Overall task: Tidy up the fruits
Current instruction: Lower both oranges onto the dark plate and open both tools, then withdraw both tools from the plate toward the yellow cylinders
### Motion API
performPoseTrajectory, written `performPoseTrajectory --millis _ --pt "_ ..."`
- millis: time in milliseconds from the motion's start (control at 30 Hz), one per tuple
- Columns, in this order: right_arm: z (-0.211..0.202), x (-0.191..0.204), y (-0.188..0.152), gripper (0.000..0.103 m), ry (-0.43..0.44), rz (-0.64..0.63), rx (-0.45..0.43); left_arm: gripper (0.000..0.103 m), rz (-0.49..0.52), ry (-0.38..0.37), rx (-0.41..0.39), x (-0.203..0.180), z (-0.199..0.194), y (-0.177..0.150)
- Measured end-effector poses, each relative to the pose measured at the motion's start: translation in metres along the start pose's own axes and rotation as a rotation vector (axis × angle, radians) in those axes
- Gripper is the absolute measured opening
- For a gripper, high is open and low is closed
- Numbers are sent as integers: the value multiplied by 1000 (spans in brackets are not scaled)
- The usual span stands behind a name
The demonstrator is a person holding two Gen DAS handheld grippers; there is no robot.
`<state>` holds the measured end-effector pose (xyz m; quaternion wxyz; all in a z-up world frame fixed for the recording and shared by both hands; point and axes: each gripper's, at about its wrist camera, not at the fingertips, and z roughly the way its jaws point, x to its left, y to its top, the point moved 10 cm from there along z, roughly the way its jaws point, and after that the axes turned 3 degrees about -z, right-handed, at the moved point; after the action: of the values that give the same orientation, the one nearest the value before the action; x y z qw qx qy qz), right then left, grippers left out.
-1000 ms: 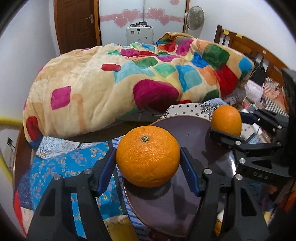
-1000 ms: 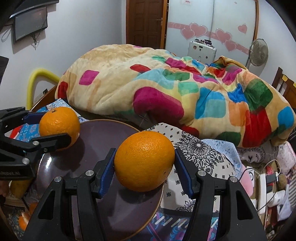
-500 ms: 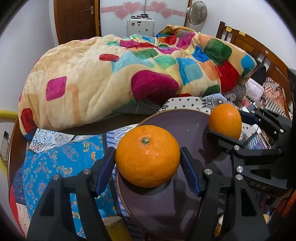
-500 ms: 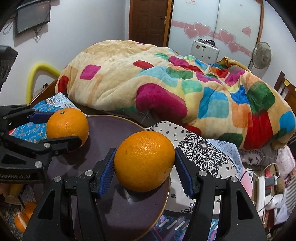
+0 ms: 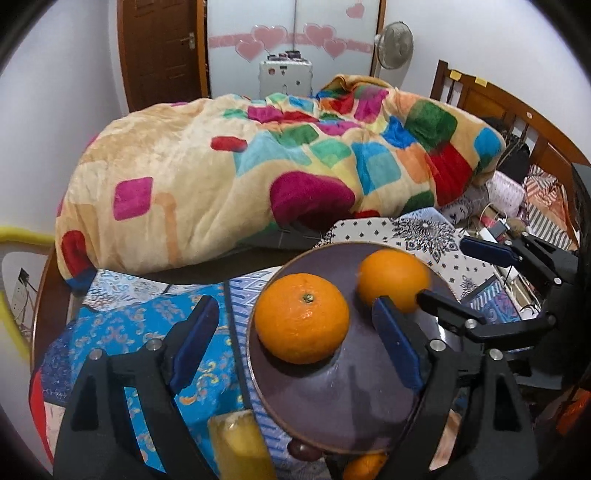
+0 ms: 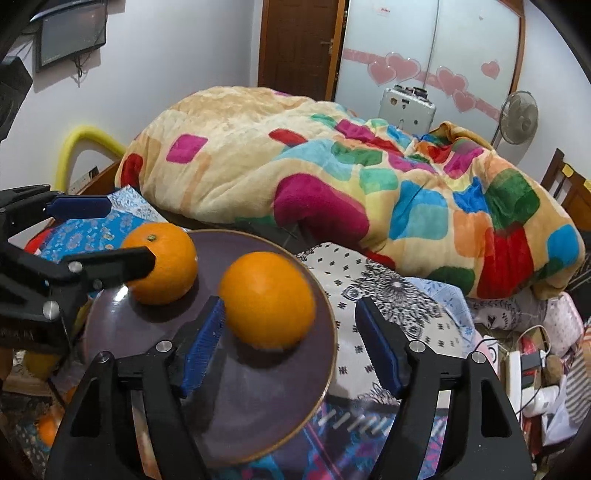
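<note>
Two round oranges, one stem-up (image 5: 302, 317) and one blurred (image 6: 266, 300), sit on the dark purple round plate (image 5: 332, 417), released by the opening left gripper (image 5: 291, 339) and right gripper (image 6: 291, 347); more fruit below its edge awaits.

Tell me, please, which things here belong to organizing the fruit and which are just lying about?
Job: orange with stem, second orange, plate, opening left gripper, opening right gripper.

Lying about: patchwork blanket, fan, wall screen, yellow tube.
</note>
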<state>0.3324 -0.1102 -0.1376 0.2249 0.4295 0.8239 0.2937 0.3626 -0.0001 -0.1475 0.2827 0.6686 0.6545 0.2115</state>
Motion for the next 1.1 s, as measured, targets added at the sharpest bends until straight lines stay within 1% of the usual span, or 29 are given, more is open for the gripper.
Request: performPoseTrajectory --millis 133,300,400,567,633,733,833,933,1100 --pt "-24 0 2 70 -3 12 -34 85 -1 17 -30 3 -24 -3" --pt "-60 4 -3 70 -37 -2 -78 86 7 38 -70 3 -56 -13" --pt "-82 8 -9 71 -33 5 -104 87 0 31 -79 1 -75 -26" --pt "-117 14 -24 76 -56 1 -146 88 21 44 -93 -5 -98 -49" --pt "-126 16 -31 79 -51 9 -158 90 23 47 -94 -10 -105 -62" --pt "-136 22 -51 80 -31 35 -160 91 35 40 -93 -18 -111 -82" --pt "-141 25 -69 80 -52 34 -158 92 52 29 -87 -28 -113 -106" --pt "-140 30 -93 80 -45 48 -137 93 58 20 -63 -34 -107 -127" --pt "-136 32 -126 80 -42 68 -102 93 55 28 -26 -37 -93 -159"
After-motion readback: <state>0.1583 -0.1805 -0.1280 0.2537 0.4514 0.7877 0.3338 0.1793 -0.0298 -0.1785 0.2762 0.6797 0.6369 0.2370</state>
